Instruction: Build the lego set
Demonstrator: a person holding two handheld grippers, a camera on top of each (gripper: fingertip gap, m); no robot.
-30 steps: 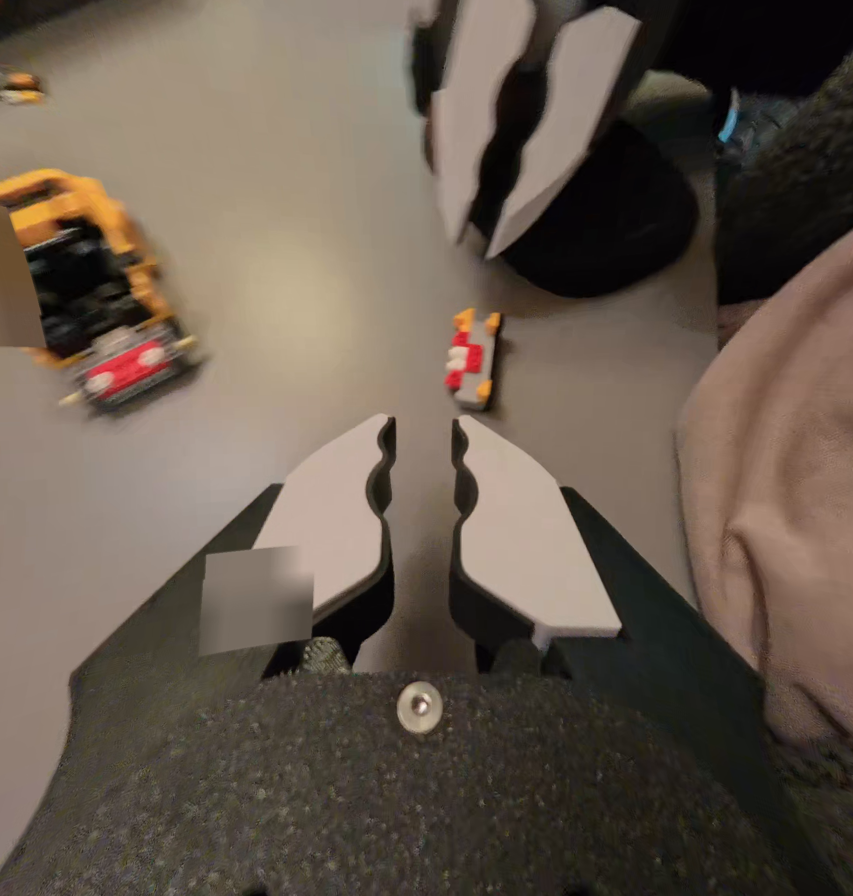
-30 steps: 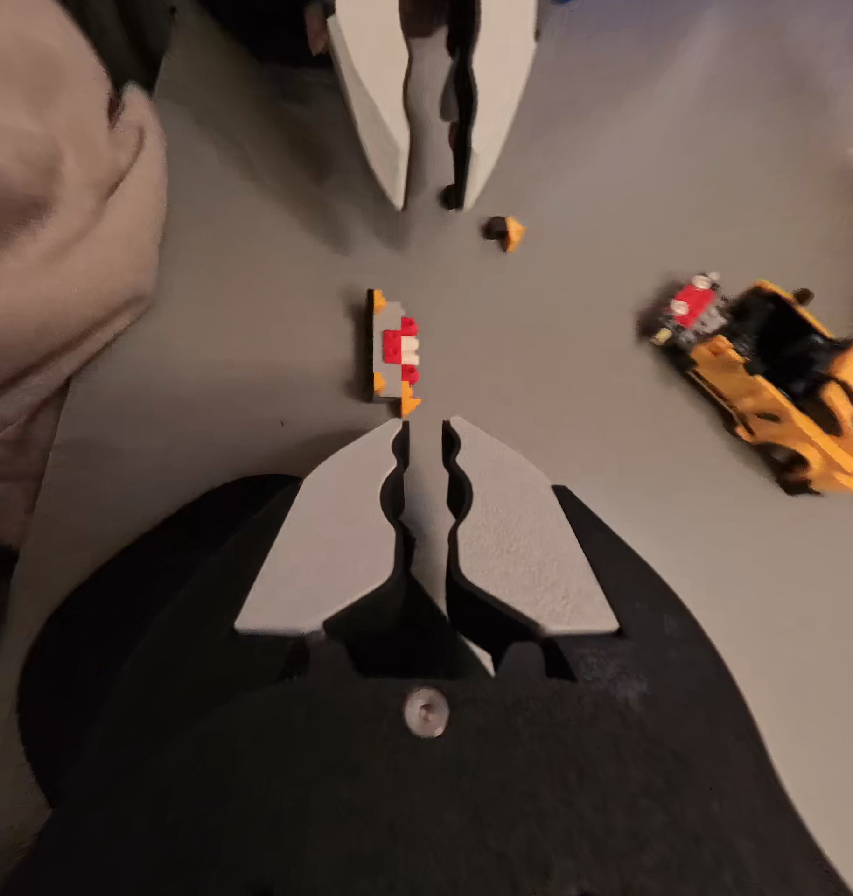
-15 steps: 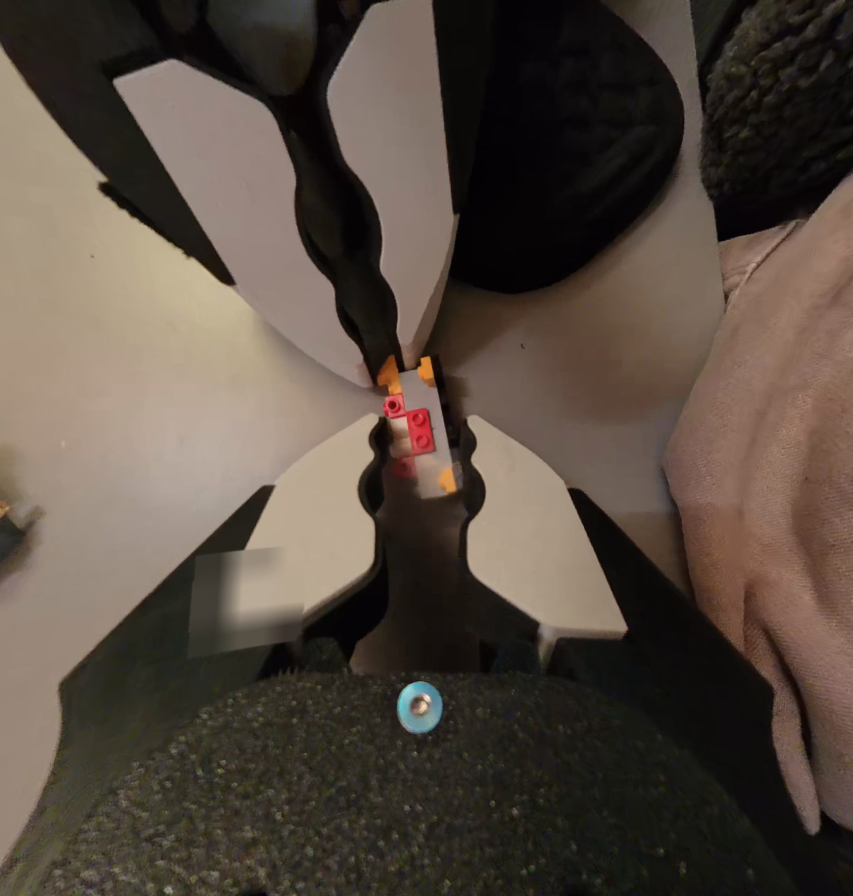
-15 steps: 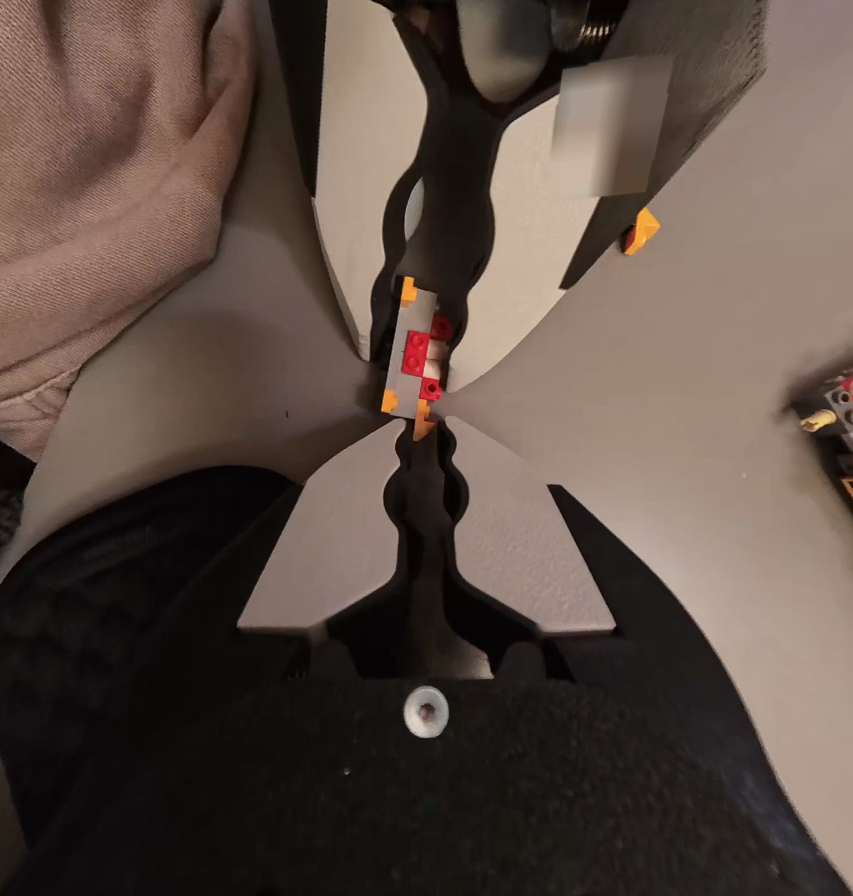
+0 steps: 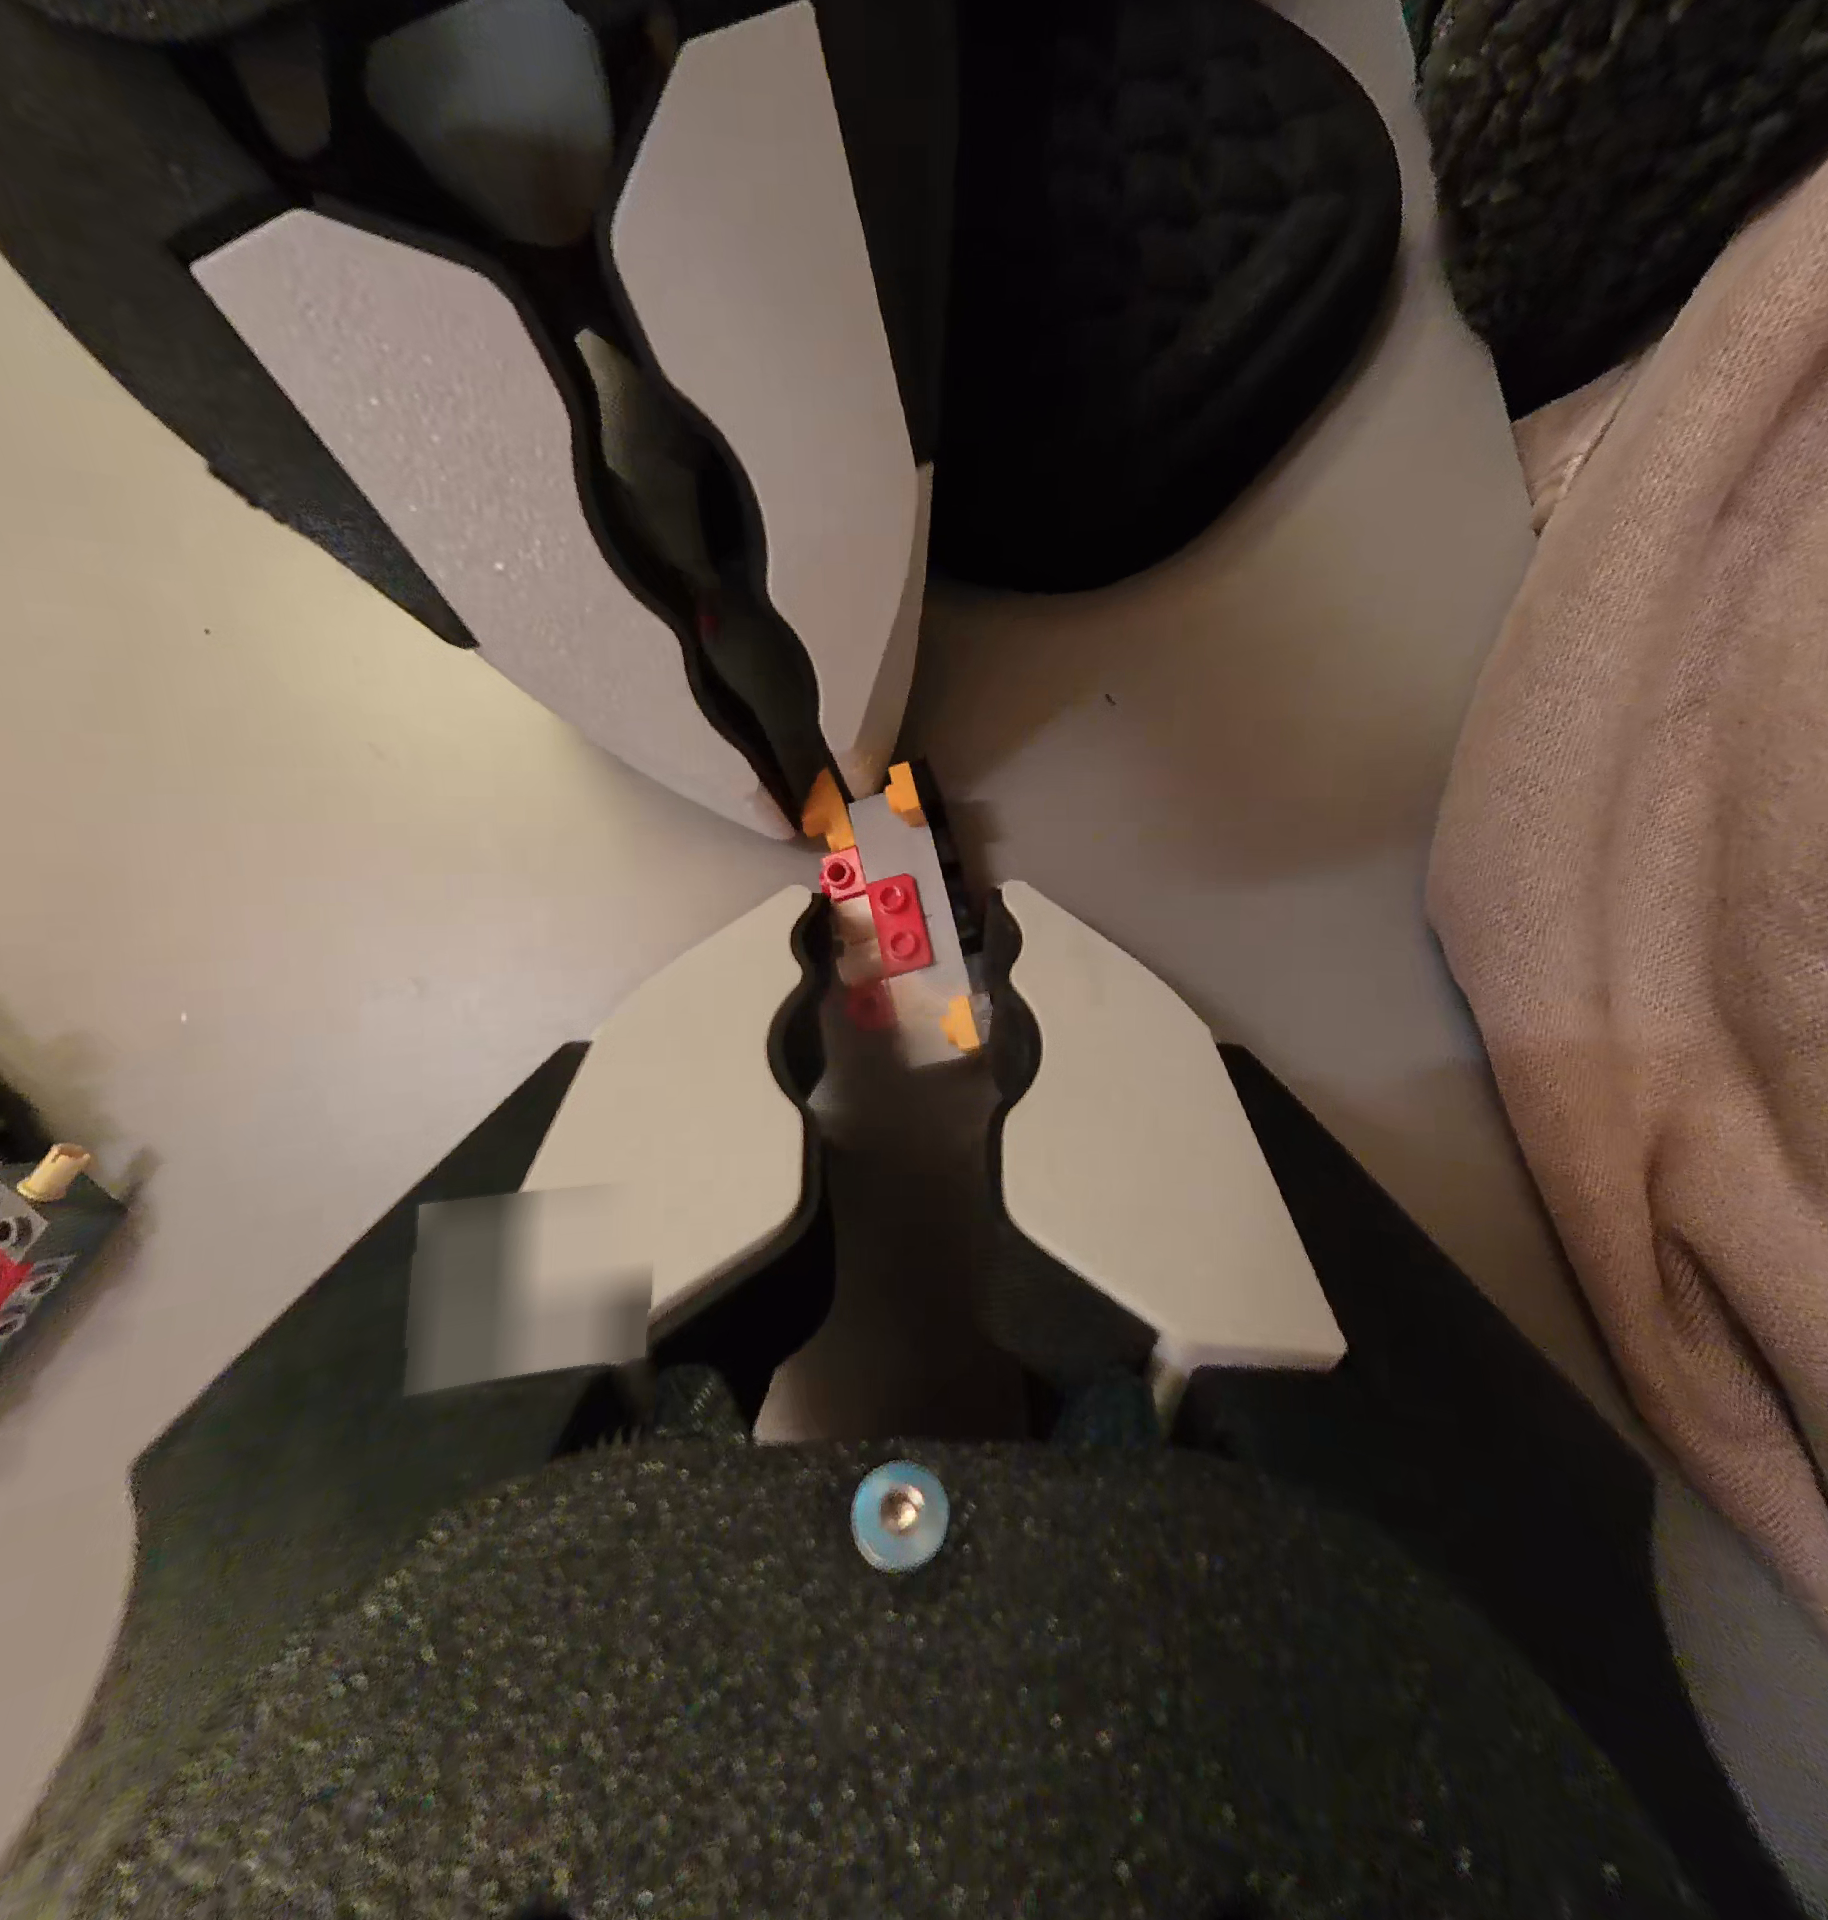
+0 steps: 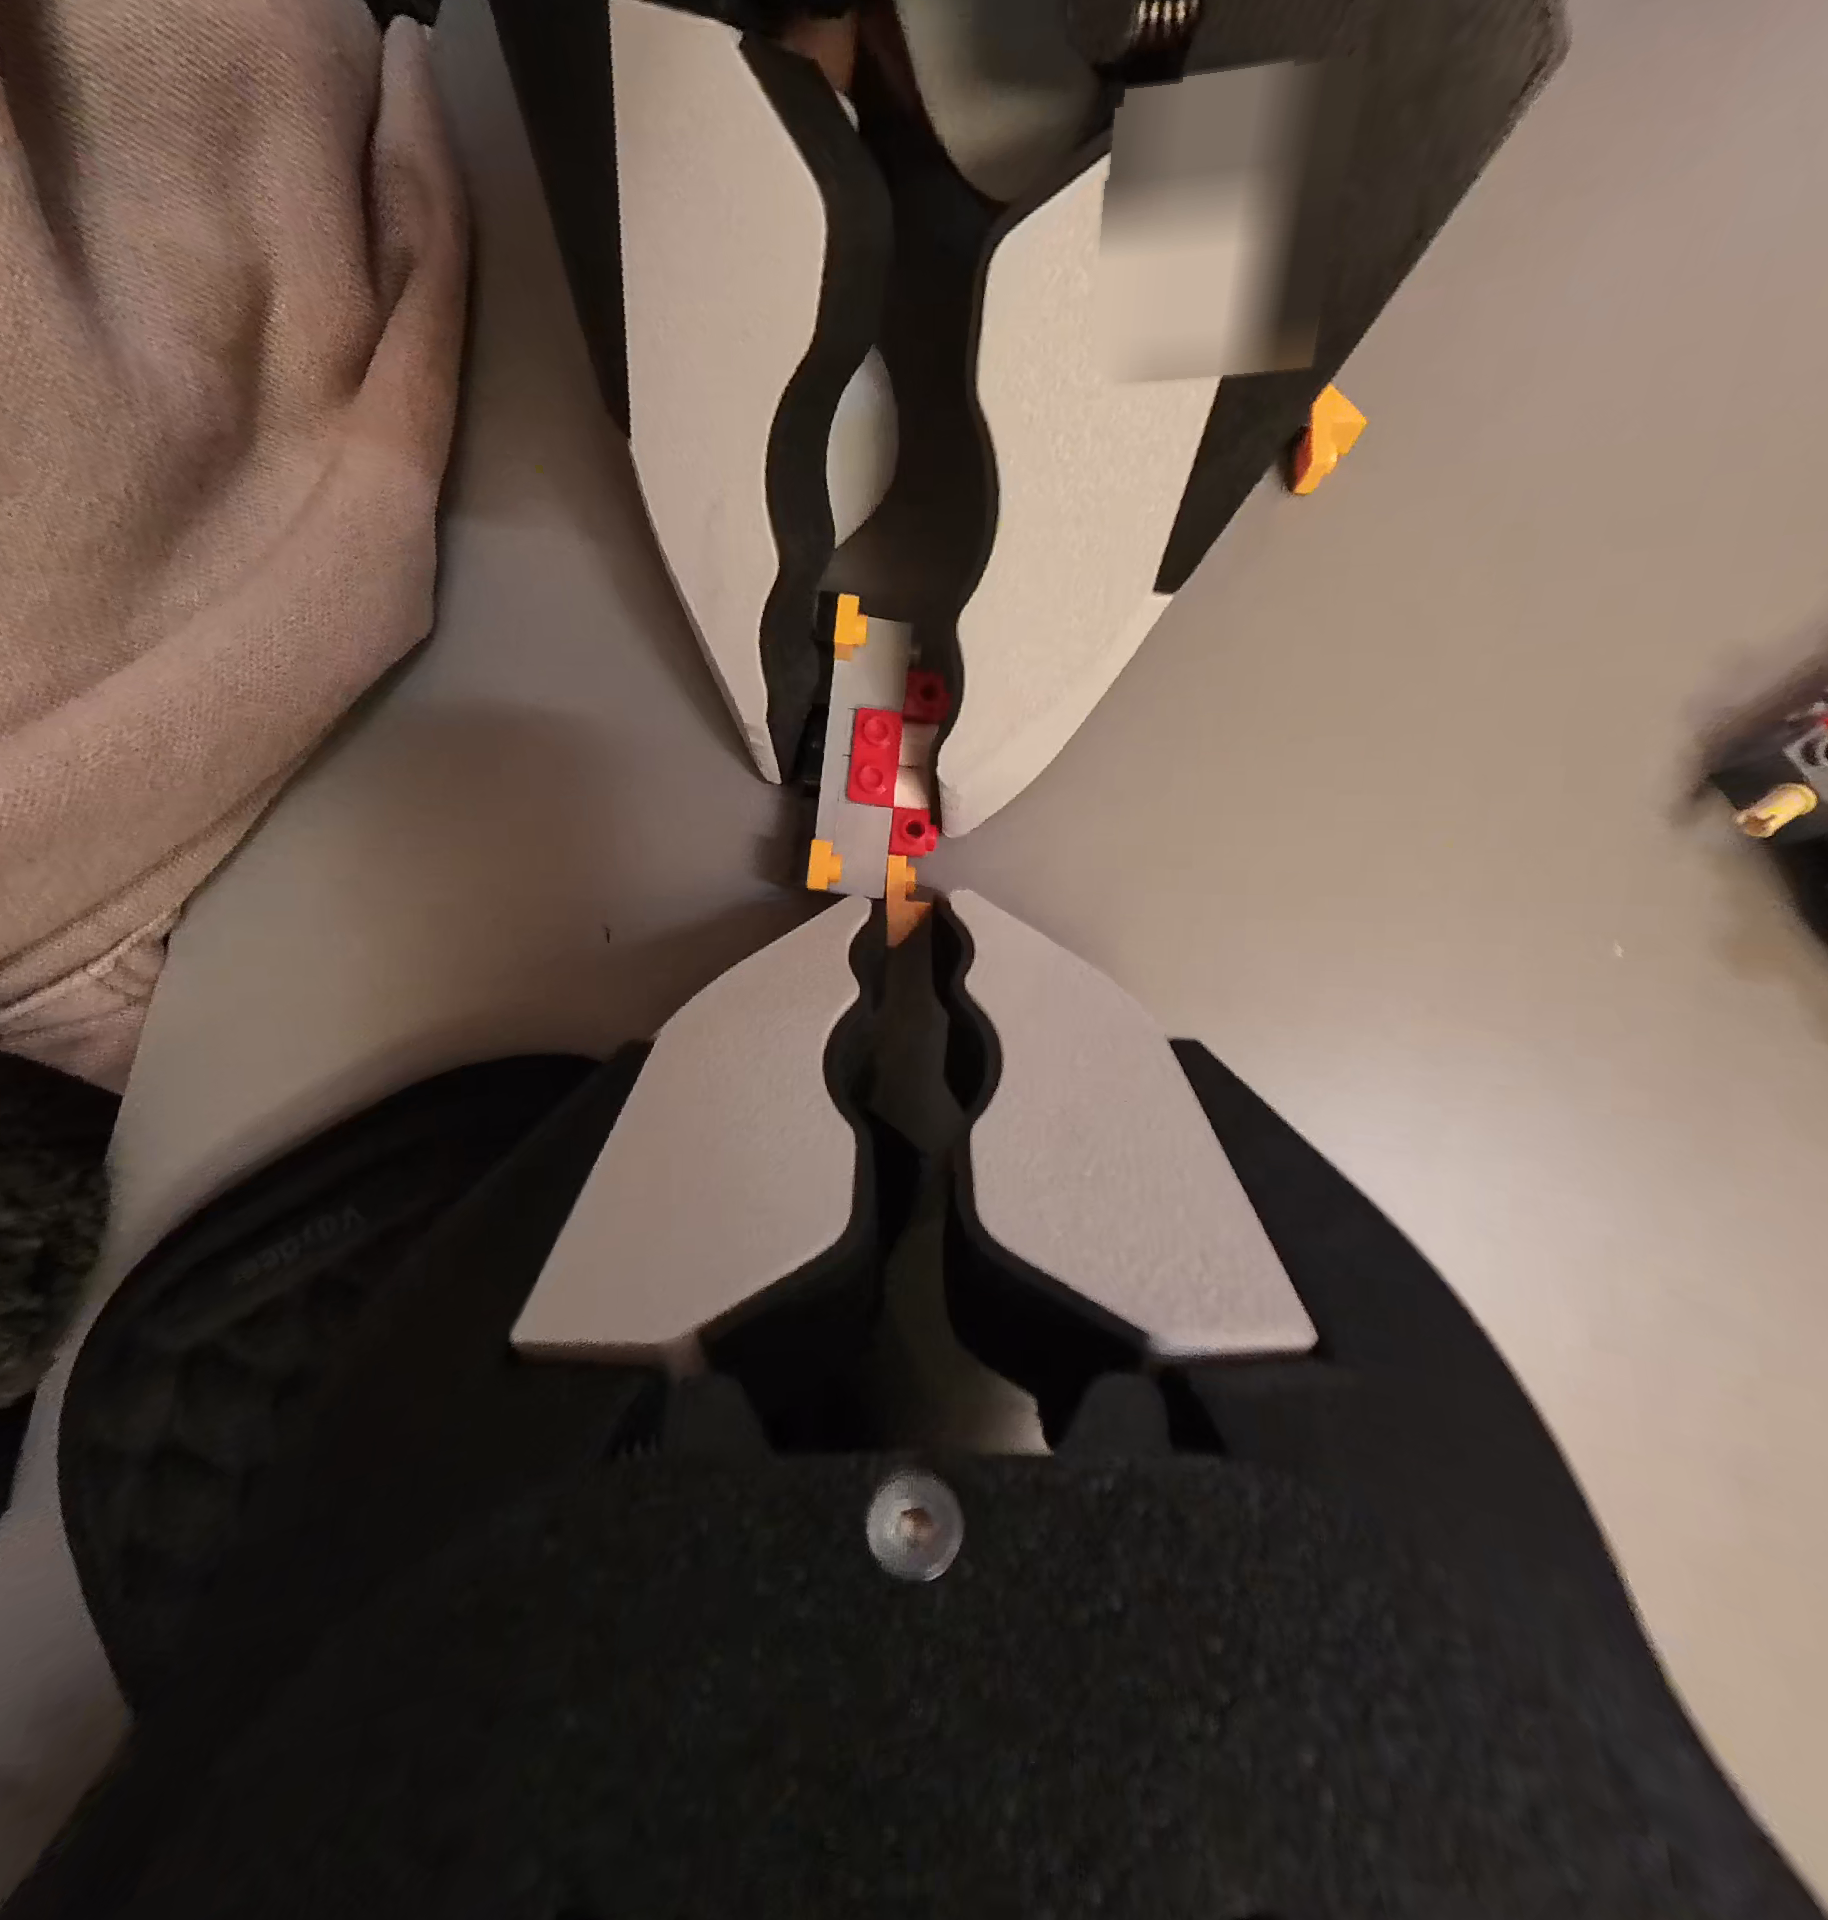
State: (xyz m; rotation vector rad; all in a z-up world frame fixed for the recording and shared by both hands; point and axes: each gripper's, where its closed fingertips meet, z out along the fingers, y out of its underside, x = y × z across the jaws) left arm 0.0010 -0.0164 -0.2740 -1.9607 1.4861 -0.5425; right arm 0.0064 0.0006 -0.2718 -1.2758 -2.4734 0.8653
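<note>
Bricks of this kind are light, stiff and smooth, so I judge the small grey sub-assembly (image 5: 905,914) with red and orange parts will slip or turn easily if I press it off-centre. I think its long flat sides are the best place to take hold; the little orange pieces at the corners may pop off under pressure.

It lies on the pale table (image 5: 266,779), straight ahead at 12 o'clock of my left gripper (image 5: 905,904). The near half of it sits between my two left fingertips. Their jaws stand apart on both sides of it, and I cannot tell if they already touch or press it.

My right gripper (image 6: 905,909) comes from the opposite end. From its own camera the sub-assembly is also at 12 o'clock, just beyond the tips. These jaws are nearly together, and an orange corner piece (image 6: 902,904) sits in the narrow gap; whether it is really pinched I cannot tell.

One loose orange brick (image 6: 1325,436) lies at about 1 o'clock in the right view, behind the left gripper. The partly built car (image 6: 1814,769) is at 3 o'clock, well apart.
</note>
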